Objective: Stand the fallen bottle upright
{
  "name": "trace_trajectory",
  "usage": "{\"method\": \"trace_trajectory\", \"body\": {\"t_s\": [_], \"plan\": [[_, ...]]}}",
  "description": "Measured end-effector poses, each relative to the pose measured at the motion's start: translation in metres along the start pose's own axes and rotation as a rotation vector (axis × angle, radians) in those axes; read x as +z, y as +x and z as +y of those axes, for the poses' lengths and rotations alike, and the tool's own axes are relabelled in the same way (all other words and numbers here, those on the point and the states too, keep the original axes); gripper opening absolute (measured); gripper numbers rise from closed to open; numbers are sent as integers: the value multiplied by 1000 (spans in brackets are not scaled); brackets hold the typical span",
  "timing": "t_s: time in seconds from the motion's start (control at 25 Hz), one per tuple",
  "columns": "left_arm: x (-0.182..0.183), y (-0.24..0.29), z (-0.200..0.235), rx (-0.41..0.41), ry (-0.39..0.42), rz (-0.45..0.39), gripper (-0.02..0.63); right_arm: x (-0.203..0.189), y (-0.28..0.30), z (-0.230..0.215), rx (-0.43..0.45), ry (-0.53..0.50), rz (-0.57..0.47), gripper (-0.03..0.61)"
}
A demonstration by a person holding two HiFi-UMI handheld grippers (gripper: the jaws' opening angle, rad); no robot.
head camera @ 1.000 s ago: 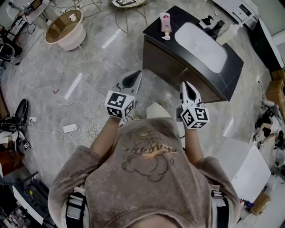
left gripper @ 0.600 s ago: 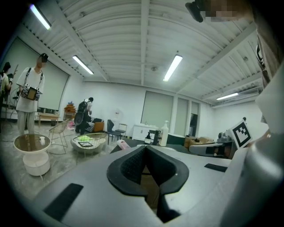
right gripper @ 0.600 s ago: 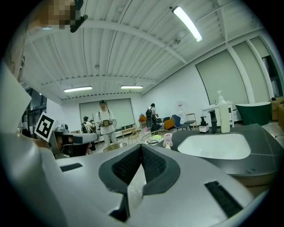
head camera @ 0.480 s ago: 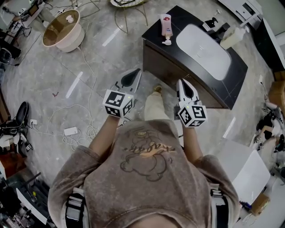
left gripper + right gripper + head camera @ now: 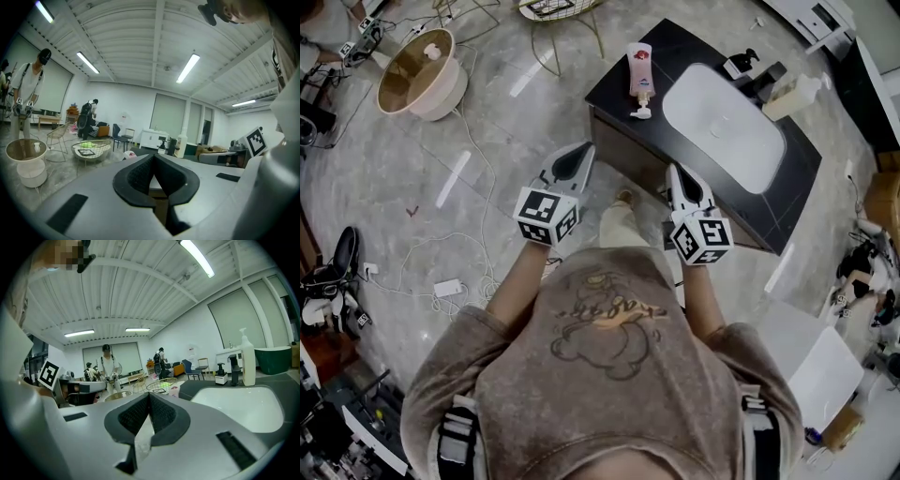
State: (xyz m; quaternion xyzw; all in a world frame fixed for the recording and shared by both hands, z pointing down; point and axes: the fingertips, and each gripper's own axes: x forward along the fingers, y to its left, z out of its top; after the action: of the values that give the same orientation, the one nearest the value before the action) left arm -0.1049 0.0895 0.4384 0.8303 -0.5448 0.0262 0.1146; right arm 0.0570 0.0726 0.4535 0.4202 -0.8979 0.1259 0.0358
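Grey marble floor runs under a dark counter (image 5: 689,37) with a white sink (image 5: 722,112) set into it. On the counter's near left corner the pink bottle (image 5: 638,70) lies on its side just beside the sink, its pump pointing at the front edge. A white pump bottle (image 5: 792,92) and a black tap (image 5: 741,64) stand on the sink's far side. The person stands in front of the counter. The left gripper (image 5: 584,155) and right gripper (image 5: 678,173) are held out side by side over the floor, short of the bottle, each with its jaws pressed together on nothing. Off to the left sit a beige tub (image 5: 420,70), a wire chair (image 5: 558,7) and loose cables (image 5: 478,272) with a white adapter (image 5: 445,288).
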Motion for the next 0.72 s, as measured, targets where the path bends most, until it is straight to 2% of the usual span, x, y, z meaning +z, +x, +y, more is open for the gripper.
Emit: {"method": "trace_trajectory", "body": {"t_s": [0.72], "plan": [[58,140,49,50,12,5,18,56,114,-98,73,11,21,-3]]}}
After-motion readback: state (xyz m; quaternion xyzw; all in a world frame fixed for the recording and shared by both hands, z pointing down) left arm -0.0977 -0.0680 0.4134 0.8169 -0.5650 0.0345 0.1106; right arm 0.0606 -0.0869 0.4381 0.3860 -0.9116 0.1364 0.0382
